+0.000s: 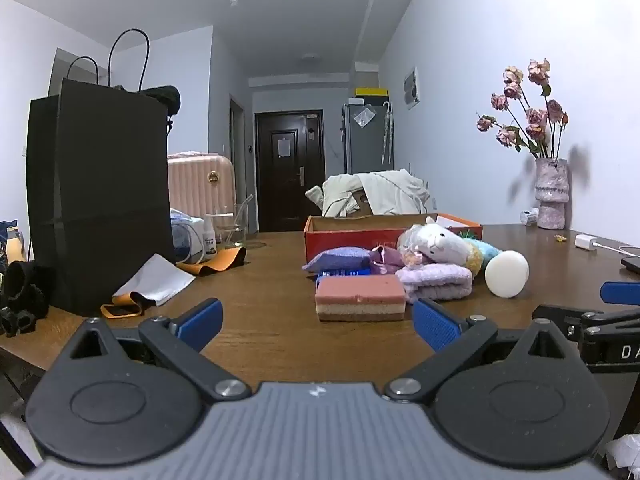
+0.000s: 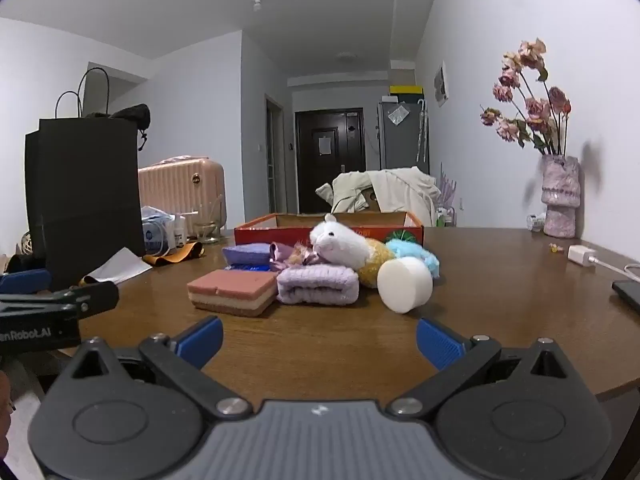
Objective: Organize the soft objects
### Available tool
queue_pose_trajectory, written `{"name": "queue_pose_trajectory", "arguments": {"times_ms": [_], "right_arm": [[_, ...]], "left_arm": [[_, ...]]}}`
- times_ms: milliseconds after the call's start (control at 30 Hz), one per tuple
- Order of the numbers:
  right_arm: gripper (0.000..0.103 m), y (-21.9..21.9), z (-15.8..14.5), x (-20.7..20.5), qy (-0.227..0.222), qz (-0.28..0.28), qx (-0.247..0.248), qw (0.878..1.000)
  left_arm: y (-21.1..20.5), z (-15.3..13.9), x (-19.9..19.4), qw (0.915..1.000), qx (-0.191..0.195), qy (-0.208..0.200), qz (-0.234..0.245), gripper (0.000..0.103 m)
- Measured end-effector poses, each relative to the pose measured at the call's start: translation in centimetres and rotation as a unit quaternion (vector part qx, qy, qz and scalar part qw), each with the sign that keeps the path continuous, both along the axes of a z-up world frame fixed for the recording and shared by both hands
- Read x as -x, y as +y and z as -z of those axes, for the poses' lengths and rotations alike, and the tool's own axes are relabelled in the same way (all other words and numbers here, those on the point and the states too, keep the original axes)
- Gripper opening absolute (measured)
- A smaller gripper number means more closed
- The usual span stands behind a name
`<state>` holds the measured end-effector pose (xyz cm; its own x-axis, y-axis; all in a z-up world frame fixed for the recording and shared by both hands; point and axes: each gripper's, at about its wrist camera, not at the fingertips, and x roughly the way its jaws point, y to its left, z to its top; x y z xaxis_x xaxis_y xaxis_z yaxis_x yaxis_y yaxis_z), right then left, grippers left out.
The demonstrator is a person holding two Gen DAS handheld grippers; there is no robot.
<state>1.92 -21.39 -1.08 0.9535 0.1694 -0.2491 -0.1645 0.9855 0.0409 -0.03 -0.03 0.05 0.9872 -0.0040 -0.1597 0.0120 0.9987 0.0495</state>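
nothing looks sorted yet. the soft things sit in one heap on the wooden table [image 2: 500,280], just in front of the open red cardboard box [image 2: 280,232], which seems the likely place for them (that is a guess from the task). at the near left of the heap lies the layered pink sponge [image 2: 234,292], touching the folded lilac towel [image 2: 318,290] on its right. the white foam cylinder [image 2: 404,284] lies on its side at the near right. behind these rest a white plush toy [image 2: 340,242], a purple pouch [image 2: 246,254] and a yellow and blue fuzzy thing, partly hidden.

the left gripper [image 1: 318,322] hangs with its jaws spread wide, empty, near the sponge. the right gripper [image 2: 320,338] is likewise parted and empty, short of the heap. every item is left to move.
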Motion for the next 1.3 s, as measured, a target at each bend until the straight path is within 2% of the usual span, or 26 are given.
{"name": "queue_pose_trajectory", "arguments": {"times_ms": [67,133,167,333,500,700,1300], "right_arm": [[0.103,-0.1,-0.2,0.3,0.0,-0.002,0.008,1.0],[0.103,0.2,0.1,-0.4,0.019,-0.002,0.01,1.0],[0.103,0.5,0.5,-0.4,0.016,-0.003,0.012,1.0],[0.103,-0.1,0.7,0.4,-0.008,-0.011,-0.005,1.0],[0.103,-0.1,0.8,0.4,-0.012,-0.014,-0.02,1.0],[0.103,0.4,1.4,-0.1,-0.004,-0.015,-0.014,1.0],[0.103,0.5,0.5,0.1,-0.028,-0.001,-0.002,1.0]], "left_arm": [[-0.1,-0.1,0.1,1.0,-0.003,0.0,0.001,0.103],[0.3,-0.4,0.2,1.0,0.002,0.005,0.001,0.103],[0.8,-0.4,-0.1,0.9999,0.01,0.014,0.003,0.103],[0.2,0.4,-0.3,0.9999,-0.001,0.012,-0.001,0.103],[0.0,0.7,-0.4,0.9999,-0.004,0.016,0.003,0.103],[0.0,0.6,-0.5,0.9999,-0.003,0.012,0.006,0.103],[-0.2,0.5,-0.5,0.9999,-0.007,0.01,0.012,0.103]]}}
